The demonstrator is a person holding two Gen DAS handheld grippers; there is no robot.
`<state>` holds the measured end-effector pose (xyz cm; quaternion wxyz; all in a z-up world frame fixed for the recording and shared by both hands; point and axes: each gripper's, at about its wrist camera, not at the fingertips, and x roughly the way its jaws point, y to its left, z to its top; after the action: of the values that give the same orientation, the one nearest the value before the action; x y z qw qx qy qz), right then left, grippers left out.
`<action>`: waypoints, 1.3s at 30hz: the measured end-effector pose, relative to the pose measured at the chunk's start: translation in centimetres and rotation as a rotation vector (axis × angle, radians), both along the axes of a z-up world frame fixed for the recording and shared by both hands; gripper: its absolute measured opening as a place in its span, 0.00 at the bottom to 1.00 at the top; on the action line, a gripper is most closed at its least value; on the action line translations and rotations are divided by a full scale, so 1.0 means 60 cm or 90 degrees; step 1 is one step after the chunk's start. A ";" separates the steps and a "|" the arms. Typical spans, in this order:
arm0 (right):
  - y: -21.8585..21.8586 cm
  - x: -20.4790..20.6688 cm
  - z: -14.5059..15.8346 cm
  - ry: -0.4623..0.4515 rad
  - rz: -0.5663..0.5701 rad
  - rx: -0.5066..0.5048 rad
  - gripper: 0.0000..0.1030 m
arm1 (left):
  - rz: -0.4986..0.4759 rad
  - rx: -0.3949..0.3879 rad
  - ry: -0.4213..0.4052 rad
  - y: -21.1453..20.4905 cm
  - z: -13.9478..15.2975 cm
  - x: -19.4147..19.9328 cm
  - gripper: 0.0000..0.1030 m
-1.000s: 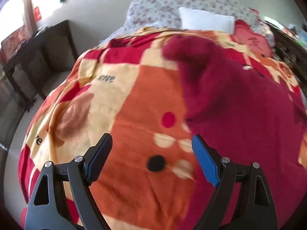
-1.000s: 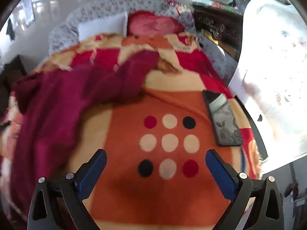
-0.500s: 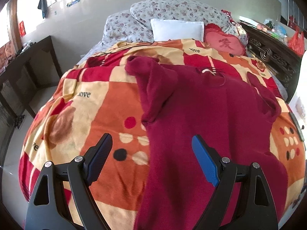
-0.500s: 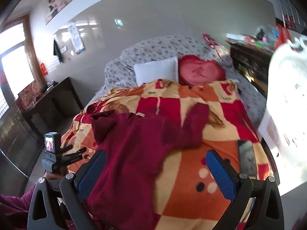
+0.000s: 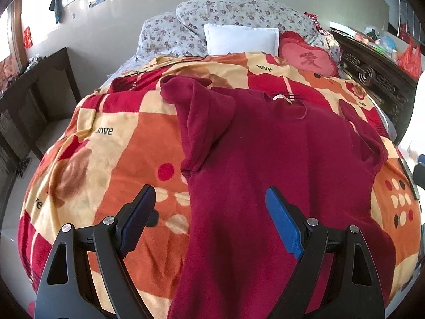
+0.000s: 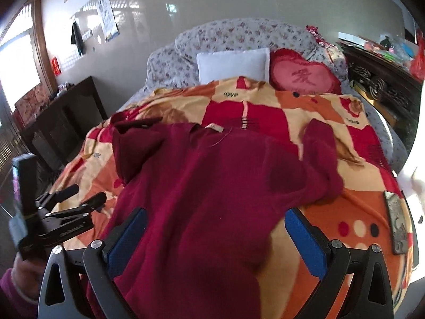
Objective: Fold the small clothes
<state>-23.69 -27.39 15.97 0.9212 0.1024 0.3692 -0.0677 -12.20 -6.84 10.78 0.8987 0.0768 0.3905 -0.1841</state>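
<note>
A dark red sweater [image 5: 271,159] lies spread face down on the bed, collar at the far end, both sleeves folded in over the body. It also shows in the right wrist view [image 6: 212,186]. My left gripper [image 5: 209,215] is open and empty, held above the sweater's lower left edge. My right gripper [image 6: 215,228] is open and empty, above the sweater's lower half. The left gripper shows in the right wrist view [image 6: 90,202] at the left, beside the sweater.
The bed has an orange, red and cream blanket [image 5: 111,143]. A white pillow [image 5: 241,38] and a red heart cushion [image 5: 308,59] lie at the head. A phone [image 6: 397,226] lies on the blanket at the right. A dark cabinet [image 5: 37,85] stands left, carved furniture [image 5: 377,77] right.
Both grippers have pulled back and risen from close over the blanket, so the whole sweater and bed now show. Both jaws stayed open.
</note>
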 end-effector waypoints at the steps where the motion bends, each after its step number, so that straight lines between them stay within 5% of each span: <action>1: 0.004 0.009 -0.009 0.002 0.001 -0.001 1.00 | 0.001 0.000 0.003 -0.001 -0.003 0.003 0.83; 21: 0.031 0.131 -0.072 0.053 0.038 0.025 1.00 | 0.033 0.005 0.049 -0.006 -0.054 0.071 0.83; 30: 0.055 0.189 -0.051 0.045 0.073 0.029 1.00 | 0.059 0.012 0.066 0.012 -0.084 0.098 0.83; 39: 0.115 0.332 0.006 0.025 0.150 0.063 1.00 | 0.096 -0.004 0.060 0.035 -0.093 0.152 0.83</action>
<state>-3.79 -20.51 16.33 0.9092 0.1022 0.3994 0.0573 -3.08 -4.76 5.21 0.8908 0.0358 0.4367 -0.1205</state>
